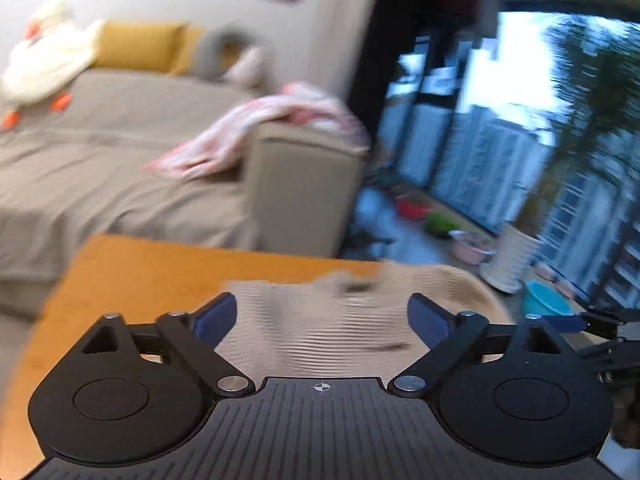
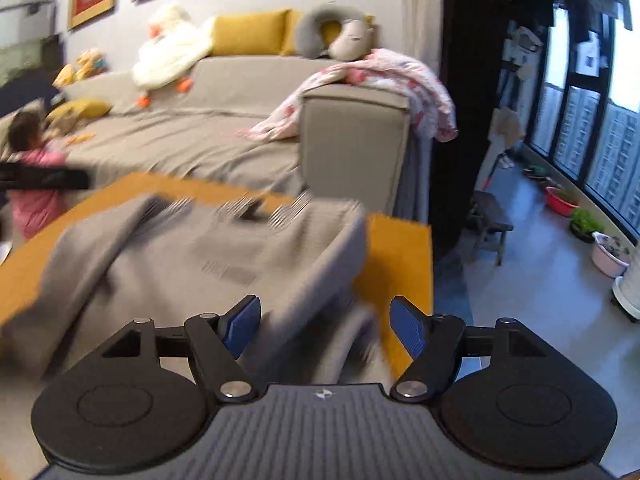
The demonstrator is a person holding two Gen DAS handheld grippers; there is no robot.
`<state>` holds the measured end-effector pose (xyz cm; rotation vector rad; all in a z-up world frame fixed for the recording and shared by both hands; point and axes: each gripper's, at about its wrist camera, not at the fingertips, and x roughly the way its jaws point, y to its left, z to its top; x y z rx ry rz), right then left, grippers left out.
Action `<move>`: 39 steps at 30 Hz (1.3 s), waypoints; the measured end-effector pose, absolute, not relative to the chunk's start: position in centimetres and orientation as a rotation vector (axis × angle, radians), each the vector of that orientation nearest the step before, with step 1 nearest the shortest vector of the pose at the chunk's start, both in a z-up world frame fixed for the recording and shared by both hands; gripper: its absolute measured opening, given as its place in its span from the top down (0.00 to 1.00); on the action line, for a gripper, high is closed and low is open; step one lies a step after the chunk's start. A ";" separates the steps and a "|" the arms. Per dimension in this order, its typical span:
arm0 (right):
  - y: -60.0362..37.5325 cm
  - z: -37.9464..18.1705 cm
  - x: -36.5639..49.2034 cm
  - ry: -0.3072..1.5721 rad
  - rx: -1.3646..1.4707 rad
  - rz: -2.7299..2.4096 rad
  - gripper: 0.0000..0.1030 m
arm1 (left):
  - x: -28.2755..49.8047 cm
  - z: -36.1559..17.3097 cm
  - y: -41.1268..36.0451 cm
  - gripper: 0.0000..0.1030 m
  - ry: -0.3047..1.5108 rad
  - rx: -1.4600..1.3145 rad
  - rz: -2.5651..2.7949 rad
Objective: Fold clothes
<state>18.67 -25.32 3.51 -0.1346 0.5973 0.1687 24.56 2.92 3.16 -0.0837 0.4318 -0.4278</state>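
A beige-grey knitted garment (image 1: 320,320) lies on the orange table (image 1: 132,272). In the right wrist view the same garment (image 2: 192,264) spreads blurred over the table (image 2: 404,248). My left gripper (image 1: 322,320) is open above the garment, blue pads wide apart, nothing between them. My right gripper (image 2: 325,328) is open too, above the garment's near right edge. The other gripper shows at the right edge of the left wrist view (image 1: 600,324) and at the left edge of the right wrist view (image 2: 44,178).
A grey sofa (image 2: 224,136) stands behind the table, with a pink blanket (image 2: 384,80) over its arm, yellow cushions and plush toys. A child in pink (image 2: 32,176) sits at far left. Basins and a plant pot (image 2: 608,256) stand by the windows at right.
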 end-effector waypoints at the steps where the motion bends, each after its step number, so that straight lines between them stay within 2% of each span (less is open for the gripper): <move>1: -25.0 3.6 17.3 0.608 -0.145 0.184 0.31 | 23.9 2.8 1.6 0.07 0.401 -0.073 -0.465; 4: -23.6 4.0 12.9 0.653 -0.171 0.264 0.38 | 22.6 0.1 -1.5 0.07 0.410 0.079 -0.521; 6: -22.7 4.3 10.0 0.698 -0.192 0.364 0.39 | 21.7 -0.6 -2.4 0.13 0.427 0.167 -0.525; 7: -22.3 4.3 8.8 0.721 -0.200 0.417 0.39 | 21.3 -0.7 -2.2 0.09 0.434 0.185 -0.520; 9: -21.1 4.0 6.8 0.756 -0.221 0.524 0.38 | 20.5 -0.7 -1.8 0.10 0.448 0.219 -0.508; 15: -17.3 1.3 4.1 0.799 -0.354 0.664 0.39 | 18.8 -0.6 2.3 0.07 0.488 0.073 -0.402; 16: -17.0 1.1 4.3 0.790 -0.363 0.651 0.51 | 19.0 -0.3 3.1 0.07 0.497 0.027 -0.395; 17: -16.9 1.3 4.7 0.782 -0.350 0.643 0.68 | 19.0 0.0 3.8 0.07 0.518 -0.013 -0.396; 19: -17.8 2.9 6.0 0.772 -0.245 0.644 0.80 | 18.9 0.6 5.6 0.06 0.560 -0.085 -0.407; 22: -20.5 6.9 7.9 0.678 -0.118 0.590 0.86 | 18.5 2.0 7.4 0.03 0.568 -0.117 -0.423; 23: -21.8 8.5 8.7 0.630 -0.080 0.541 1.00 | 18.3 2.5 7.9 0.03 0.566 -0.106 -0.416; 27: -28.7 15.1 11.3 0.441 0.094 0.300 1.00 | 17.5 4.3 9.8 0.00 0.563 -0.076 -0.406; 31: -32.4 18.2 13.3 0.356 0.123 0.186 1.00 | 16.7 4.6 10.7 0.00 0.577 -0.055 -0.428; 32: -31.7 17.9 13.5 0.375 0.076 0.199 0.96 | 16.8 4.5 10.6 0.00 0.588 -0.051 -0.426; 34: -29.5 16.2 13.5 0.457 -0.025 0.268 0.96 | 17.0 4.0 10.3 0.00 0.615 -0.068 -0.432; 36: -26.4 13.5 12.8 0.561 -0.144 0.355 0.90 | 17.3 3.4 9.6 0.00 0.637 -0.109 -0.461; 39: -22.6 9.7 10.9 0.708 -0.242 0.520 0.73 | 17.4 2.9 7.7 0.00 0.621 -0.121 -0.496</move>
